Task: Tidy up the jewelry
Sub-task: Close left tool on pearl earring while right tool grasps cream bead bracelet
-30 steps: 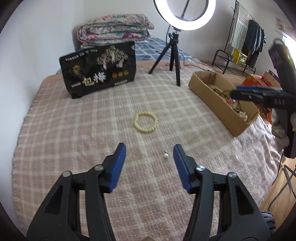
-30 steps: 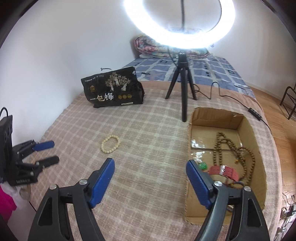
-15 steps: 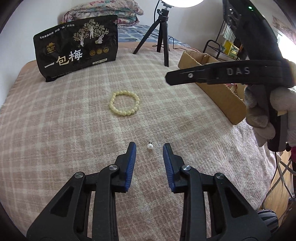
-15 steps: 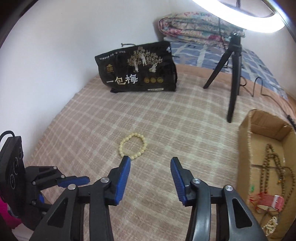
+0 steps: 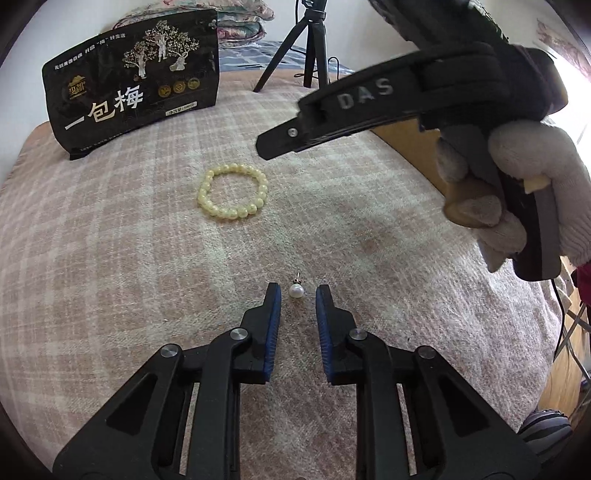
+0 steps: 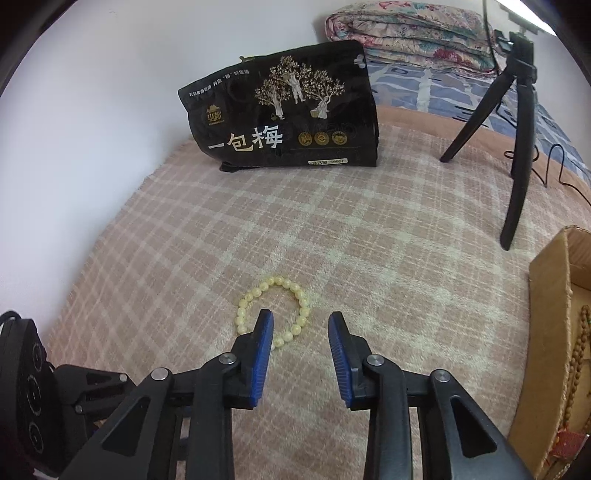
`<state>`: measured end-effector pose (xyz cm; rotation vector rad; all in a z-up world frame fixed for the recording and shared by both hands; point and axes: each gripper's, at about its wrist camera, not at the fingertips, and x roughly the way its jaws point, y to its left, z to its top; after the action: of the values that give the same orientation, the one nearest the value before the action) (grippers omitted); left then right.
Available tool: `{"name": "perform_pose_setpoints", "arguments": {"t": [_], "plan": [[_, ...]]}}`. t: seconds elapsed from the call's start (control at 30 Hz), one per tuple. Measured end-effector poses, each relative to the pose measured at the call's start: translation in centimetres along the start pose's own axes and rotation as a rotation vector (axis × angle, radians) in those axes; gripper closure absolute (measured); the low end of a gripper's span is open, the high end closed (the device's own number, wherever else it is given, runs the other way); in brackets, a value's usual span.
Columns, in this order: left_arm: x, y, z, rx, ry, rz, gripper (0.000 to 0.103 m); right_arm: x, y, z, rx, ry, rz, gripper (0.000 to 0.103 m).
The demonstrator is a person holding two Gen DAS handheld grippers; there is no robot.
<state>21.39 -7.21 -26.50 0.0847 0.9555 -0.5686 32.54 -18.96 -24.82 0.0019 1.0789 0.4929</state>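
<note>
A small pearl earring (image 5: 296,290) lies on the pink checked blanket (image 5: 110,258), just ahead of and between the tips of my left gripper (image 5: 297,295), which is open with a narrow gap. A pale yellow bead bracelet (image 5: 232,196) lies farther ahead. In the right wrist view the bracelet (image 6: 275,312) sits just beyond my right gripper (image 6: 301,321), which is open; its left fingertip (image 6: 264,325) covers the near side of the ring. The right gripper's body (image 5: 406,96), held in a gloved hand, hangs over the bracelet in the left wrist view.
A cardboard box (image 6: 554,332) with brown bead strings stands at the right. A black snack bag (image 6: 288,114) leans at the back of the bed. A black tripod (image 6: 517,129) stands at the back right. Folded quilts (image 6: 406,29) lie behind.
Both grippers have come down and forward while narrowing. The left one has reached the pearl earring and the right one has moved away from the box to the bracelet.
</note>
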Motion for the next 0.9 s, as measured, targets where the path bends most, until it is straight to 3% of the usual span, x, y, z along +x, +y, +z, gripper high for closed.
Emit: {"name": "perform_pose_setpoints", "arguments": {"t": [0.27, 0.47, 0.63, 0.9], "plan": [[0.7, 0.3, 0.0, -0.016, -0.003, -0.009, 0.088, 2.7, 0.4, 1.1, -0.006, 0.028, 0.004, 0.077], [1.0, 0.3, 0.1, -0.013, -0.012, -0.004, 0.093, 4.9, 1.3, 0.8, -0.062, 0.069, -0.057, 0.085], [0.9, 0.4, 0.1, -0.019, -0.016, -0.005, 0.096, 4.9, 1.3, 0.8, -0.068, 0.057, -0.065, 0.097], [0.2, 0.4, -0.1, -0.044, -0.029, 0.003, 0.097, 3.8, 1.6, 0.5, -0.056, 0.016, -0.068, 0.098]]}}
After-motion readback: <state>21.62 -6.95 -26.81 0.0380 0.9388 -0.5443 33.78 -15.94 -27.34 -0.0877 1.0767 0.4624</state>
